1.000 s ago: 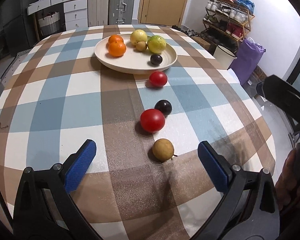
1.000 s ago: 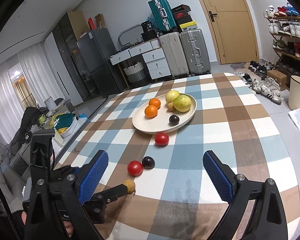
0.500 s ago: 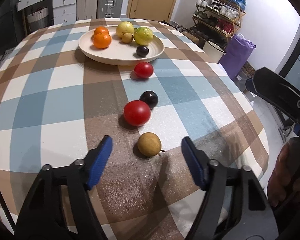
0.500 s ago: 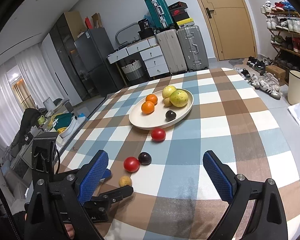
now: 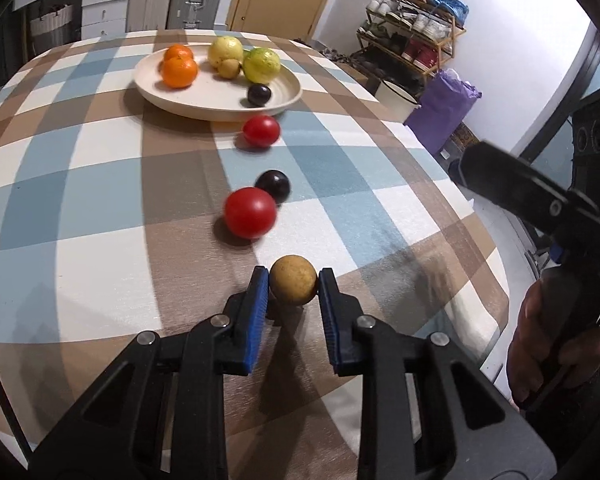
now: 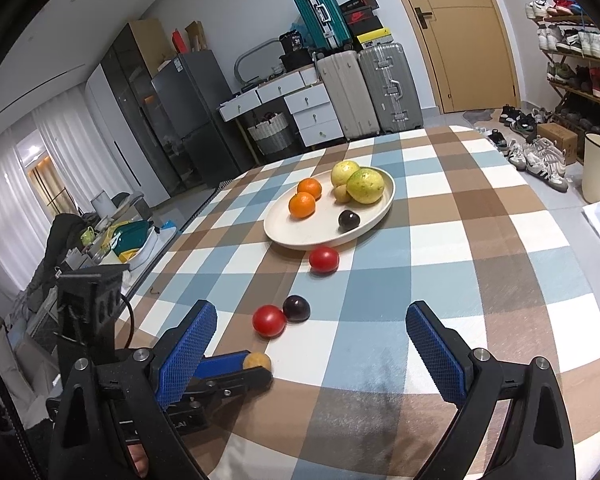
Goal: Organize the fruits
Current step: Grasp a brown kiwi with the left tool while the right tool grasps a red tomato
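L gripper clamps tan fruit; R gripper open.

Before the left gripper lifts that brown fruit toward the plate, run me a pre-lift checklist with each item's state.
1. Left gripper pads on both sides of the brown fruit: ok.
2. Grip firm enough to lift: cannot tell.
3. Nearest red tomato apart from the fingers: ok.
4. Bare spot on the plate at its front: ok.
5. Right gripper open and off to the side, holding nothing: ok.
6. Path past the dark plum and far tomato: ok if lifted over them.
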{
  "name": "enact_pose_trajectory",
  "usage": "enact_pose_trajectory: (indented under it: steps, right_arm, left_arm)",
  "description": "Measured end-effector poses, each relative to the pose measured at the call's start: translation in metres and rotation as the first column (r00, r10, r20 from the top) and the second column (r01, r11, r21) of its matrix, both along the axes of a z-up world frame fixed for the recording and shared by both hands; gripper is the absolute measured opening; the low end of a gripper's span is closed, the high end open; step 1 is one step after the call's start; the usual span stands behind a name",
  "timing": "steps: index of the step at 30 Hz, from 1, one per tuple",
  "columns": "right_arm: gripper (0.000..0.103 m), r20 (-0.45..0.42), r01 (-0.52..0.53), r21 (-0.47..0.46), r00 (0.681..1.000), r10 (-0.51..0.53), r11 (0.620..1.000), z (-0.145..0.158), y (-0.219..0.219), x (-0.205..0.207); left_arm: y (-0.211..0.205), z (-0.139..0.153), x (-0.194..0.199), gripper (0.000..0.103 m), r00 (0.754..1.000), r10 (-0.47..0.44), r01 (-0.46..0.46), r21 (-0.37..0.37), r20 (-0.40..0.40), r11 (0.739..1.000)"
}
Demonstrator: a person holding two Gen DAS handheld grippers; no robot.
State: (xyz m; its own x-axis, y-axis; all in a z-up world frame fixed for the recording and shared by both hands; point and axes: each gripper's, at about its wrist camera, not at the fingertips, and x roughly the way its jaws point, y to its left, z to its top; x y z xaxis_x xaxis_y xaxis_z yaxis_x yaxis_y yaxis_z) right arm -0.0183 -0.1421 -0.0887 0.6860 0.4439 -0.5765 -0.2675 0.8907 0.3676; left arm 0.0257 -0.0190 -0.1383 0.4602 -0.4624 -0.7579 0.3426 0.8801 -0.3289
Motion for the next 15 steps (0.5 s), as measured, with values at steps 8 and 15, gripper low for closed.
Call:
enact_pose_trajectory:
  steps: [8, 15]
  right_arm:
    - [0.097, -0.041, -0.051, 0.006, 0.998, 0.051, 0.999, -0.009, 0.015, 0.006]
    - [0.097, -0.091, -0.073, 0.023, 0.993, 0.075, 0.997, -0.023, 0.033, 0.015]
  left_arm:
    - [0.038, 0.009, -0.008, 0.023, 0.997, 0.077, -0.076, -0.016, 0.027, 0.997]
    - [0.072, 0.015, -0.011, 0.023, 0.989, 0.138, -0.137, -0.033, 0.043, 0.990]
